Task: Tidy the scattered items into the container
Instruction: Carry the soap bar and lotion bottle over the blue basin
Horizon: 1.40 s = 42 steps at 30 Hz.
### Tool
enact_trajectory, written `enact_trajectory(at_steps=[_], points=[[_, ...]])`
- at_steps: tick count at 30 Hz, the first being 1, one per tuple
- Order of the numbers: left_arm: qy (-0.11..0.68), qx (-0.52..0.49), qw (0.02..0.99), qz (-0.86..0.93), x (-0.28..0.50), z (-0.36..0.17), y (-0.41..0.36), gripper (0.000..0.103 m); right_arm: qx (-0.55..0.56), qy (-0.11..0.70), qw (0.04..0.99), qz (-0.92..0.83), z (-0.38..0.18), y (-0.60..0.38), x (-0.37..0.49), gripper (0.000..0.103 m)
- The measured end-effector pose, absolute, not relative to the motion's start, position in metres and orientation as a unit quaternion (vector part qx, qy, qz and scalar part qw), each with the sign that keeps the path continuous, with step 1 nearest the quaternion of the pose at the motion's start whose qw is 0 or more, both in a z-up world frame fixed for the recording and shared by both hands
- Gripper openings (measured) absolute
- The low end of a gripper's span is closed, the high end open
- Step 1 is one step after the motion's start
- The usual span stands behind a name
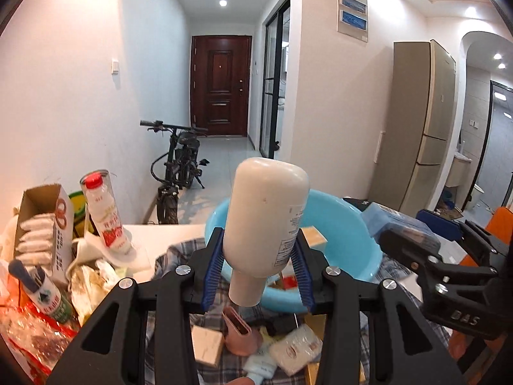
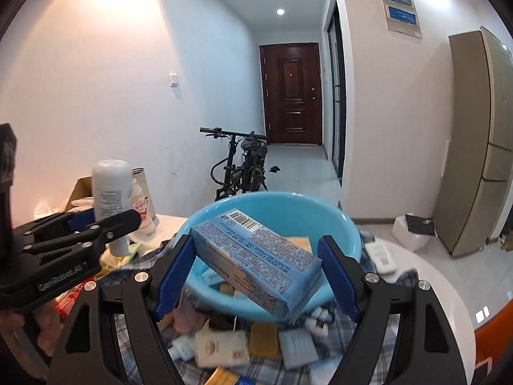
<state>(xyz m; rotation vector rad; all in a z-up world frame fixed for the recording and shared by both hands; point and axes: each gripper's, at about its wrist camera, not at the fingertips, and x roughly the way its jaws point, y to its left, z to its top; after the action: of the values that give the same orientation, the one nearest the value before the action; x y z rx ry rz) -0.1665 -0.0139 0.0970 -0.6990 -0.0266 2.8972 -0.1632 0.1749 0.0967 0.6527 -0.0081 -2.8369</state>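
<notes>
Room: we look down a white hallway to a dark red door (image 1: 220, 85), with a black bicycle (image 1: 179, 163) parked against the wall and a tall beige fridge (image 1: 420, 122) at 3 o'clock.
Surface: we see a white surface (image 2: 429, 276) draped with a plaid cloth (image 2: 394, 324) and strewn with small packets.
Container: we find the blue basin (image 2: 346, 227) on the cloth, at 12 o'clock from both hand-held grippers, with a few packets already inside.
Left hand-held gripper (image 1: 260, 269): we see its blue pads clamped tight on a white bottle (image 1: 267, 215), held cap-down in front of the basin's near rim.
Right hand-held gripper (image 2: 256, 276): we see it about half open, its pads pressing the ends of a blue wipes pack (image 2: 259, 256) held tilted over the basin's near rim.
Clutter: at 9 o'clock in the left wrist view we note an open carton (image 1: 41, 224) and a strawberry milk bottle (image 1: 107, 215).
</notes>
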Motion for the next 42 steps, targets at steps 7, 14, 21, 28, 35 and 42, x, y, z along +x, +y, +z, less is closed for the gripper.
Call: enact_trajectory(at_steps=[7, 14, 21, 28, 35, 42], points=[[-0.013, -0.230, 0.071, 0.971, -0.192, 0.098, -0.014, 0.039, 0.220, 0.004, 0.116, -0.969, 0.101, 0.173, -0.200, 0.080], [-0.012, -0.235, 0.064, 0.970, -0.211, 0.084, -0.010, 0.039, 0.230, -0.001, 0.118, -0.966, 0.085, 0.168, -0.228, 0.080], [-0.017, -0.260, 0.064, 0.963, -0.226, 0.068, -0.007, 0.039, 0.247, 0.016, 0.111, -0.962, 0.071, 0.162, -0.243, 0.080], [-0.015, -0.266, 0.065, 0.962, -0.231, 0.066, -0.003, 0.039, 0.259, 0.025, 0.104, -0.960, 0.062, 0.159, -0.248, 0.080], [-0.010, -0.271, 0.056, 0.961, -0.235, 0.065, -0.007, 0.039, 0.262, 0.028, 0.107, -0.959, 0.058, 0.156, -0.248, 0.080], [-0.016, -0.271, 0.055, 0.961, -0.236, 0.065, -0.010, 0.039, 0.260, 0.039, 0.102, -0.959, 0.056, 0.153, -0.252, 0.080]])
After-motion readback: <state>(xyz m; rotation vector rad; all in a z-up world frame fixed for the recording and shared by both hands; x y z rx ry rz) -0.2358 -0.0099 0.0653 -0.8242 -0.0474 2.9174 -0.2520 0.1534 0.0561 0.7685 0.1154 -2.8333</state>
